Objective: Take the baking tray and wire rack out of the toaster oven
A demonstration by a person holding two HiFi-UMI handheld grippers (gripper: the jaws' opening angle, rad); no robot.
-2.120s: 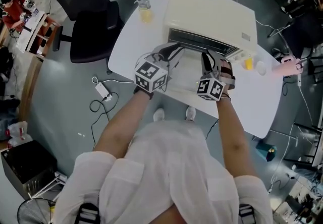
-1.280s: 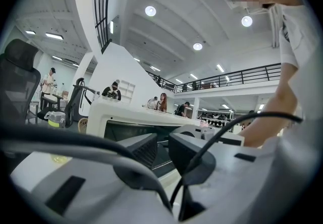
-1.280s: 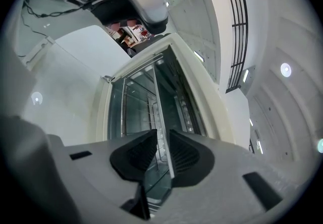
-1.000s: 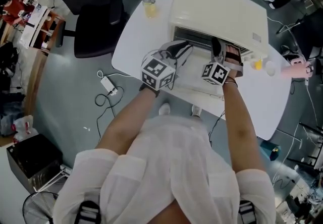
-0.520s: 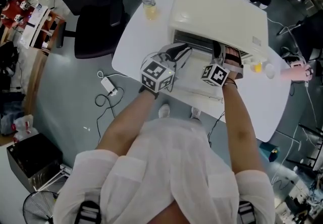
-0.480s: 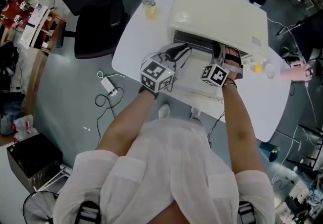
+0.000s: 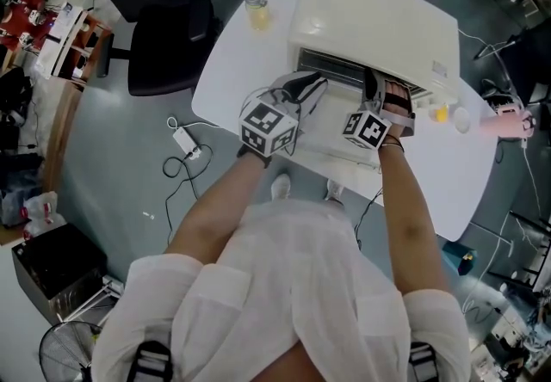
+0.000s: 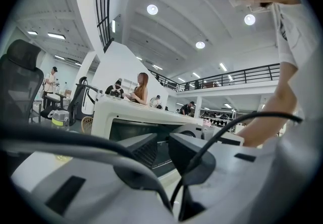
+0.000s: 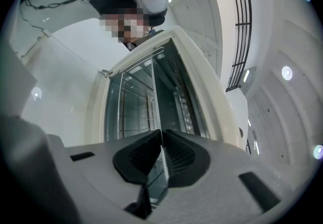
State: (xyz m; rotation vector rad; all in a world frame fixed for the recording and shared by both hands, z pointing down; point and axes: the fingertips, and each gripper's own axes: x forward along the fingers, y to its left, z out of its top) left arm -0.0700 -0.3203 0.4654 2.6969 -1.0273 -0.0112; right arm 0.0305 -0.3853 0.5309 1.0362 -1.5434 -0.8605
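A cream toaster oven [image 7: 370, 19] stands on the white table [image 7: 228, 79] with its glass door [image 7: 331, 135] folded down toward me. My right gripper [image 7: 376, 89] reaches into the oven mouth. In the right gripper view its jaws [image 9: 162, 143] are closing, and the pads pinch the thin metal edge of the baking tray [image 9: 155, 97], seen edge-on. Wire rack bars [image 9: 136, 112] show beside it inside the oven [image 9: 202, 92]. My left gripper [image 7: 307, 83] hovers over the door's left side, level. Its jaws [image 8: 162, 143] stand slightly apart with nothing between them, facing the oven [image 8: 126, 117].
A bottle of yellow liquid [image 7: 253, 10] stands at the table's far left corner. A small yellow item [image 7: 440, 113] and a white one [image 7: 462, 120] sit right of the oven. A black office chair [image 7: 159, 27] and a floor cable with adapter [image 7: 182, 144] lie to the left.
My right gripper has moved forward from the door's front edge to the oven mouth. The left gripper has edged forward slightly. Over the last half second neither hand has shifted.
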